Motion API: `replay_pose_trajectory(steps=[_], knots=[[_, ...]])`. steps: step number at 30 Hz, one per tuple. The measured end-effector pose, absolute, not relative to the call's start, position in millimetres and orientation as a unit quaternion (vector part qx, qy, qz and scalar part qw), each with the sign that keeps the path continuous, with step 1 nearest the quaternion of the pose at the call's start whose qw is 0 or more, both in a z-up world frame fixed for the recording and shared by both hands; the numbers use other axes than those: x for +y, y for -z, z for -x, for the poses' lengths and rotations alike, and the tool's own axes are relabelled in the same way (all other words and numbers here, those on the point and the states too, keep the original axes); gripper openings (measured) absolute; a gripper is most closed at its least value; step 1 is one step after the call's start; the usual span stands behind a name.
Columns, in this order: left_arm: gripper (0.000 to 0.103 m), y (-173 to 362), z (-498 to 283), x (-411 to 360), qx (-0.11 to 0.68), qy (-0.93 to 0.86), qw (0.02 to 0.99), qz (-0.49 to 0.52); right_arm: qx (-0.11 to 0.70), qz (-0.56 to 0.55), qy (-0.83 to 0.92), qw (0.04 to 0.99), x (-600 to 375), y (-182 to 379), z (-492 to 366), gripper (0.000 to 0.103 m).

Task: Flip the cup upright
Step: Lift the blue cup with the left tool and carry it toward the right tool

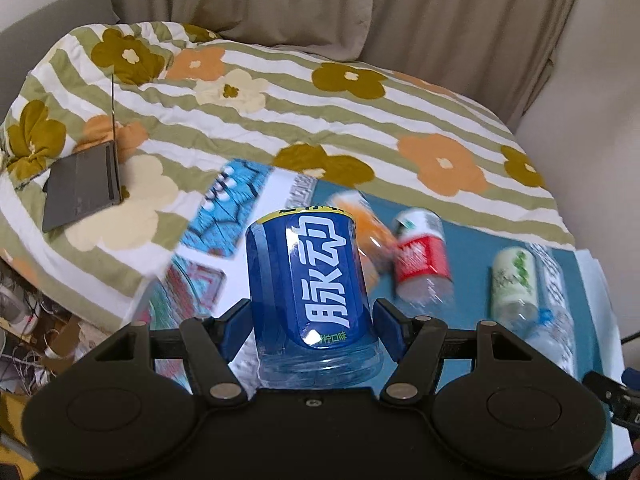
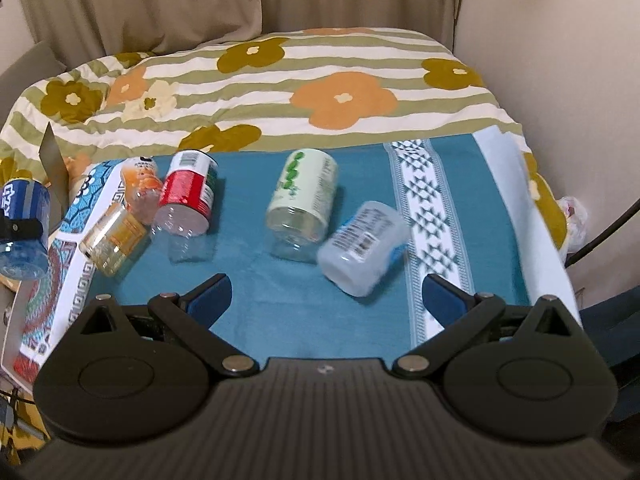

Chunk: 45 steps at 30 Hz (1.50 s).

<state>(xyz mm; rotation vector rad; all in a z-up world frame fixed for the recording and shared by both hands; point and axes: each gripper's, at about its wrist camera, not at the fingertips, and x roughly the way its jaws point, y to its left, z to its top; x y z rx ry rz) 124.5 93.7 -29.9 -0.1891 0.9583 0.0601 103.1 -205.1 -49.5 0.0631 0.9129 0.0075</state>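
My left gripper is shut on a blue-labelled clear plastic cup, held above the cloth with its clear base toward the camera; it also shows at the far left of the right wrist view. My right gripper is open and empty, low over the teal cloth. Just ahead of it a clear cup with a white and blue label lies on its side. Further cups lie on their sides: a green-white one, a red one, an orange one and a yellow one.
A flowered striped quilt covers the bed behind the cloth. A grey laptop-like device lies on the quilt at left. A patterned box lies at the cloth's left edge. Curtains and a wall stand behind. Cables and clutter lie at lower left.
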Motion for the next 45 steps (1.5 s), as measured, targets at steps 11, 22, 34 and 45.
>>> replay_pose_trajectory(steps=[11,22,34,45], knots=[[0.07,67.9,-89.7,-15.6,0.502,0.04,0.862,0.058,0.457,-0.016,-0.031,0.889,-258.9,76.5,-70.8,0.103],[0.07,126.8,-96.2,-78.4,0.545,0.086,0.834,0.014,0.476,-0.021,-0.03,0.879,-291.4,100.4,-63.7,0.103],[0.087,133.8,-102.8,-88.6,0.54,0.084,0.837,-0.007,0.477,-0.029,-0.032,0.878,-297.4,106.3,-68.0,0.103],[0.095,115.1,-95.9,-92.6,0.522,0.085,0.849,-0.01,0.471,-0.03,-0.035,0.881,-298.0,93.4,-66.2,0.103]])
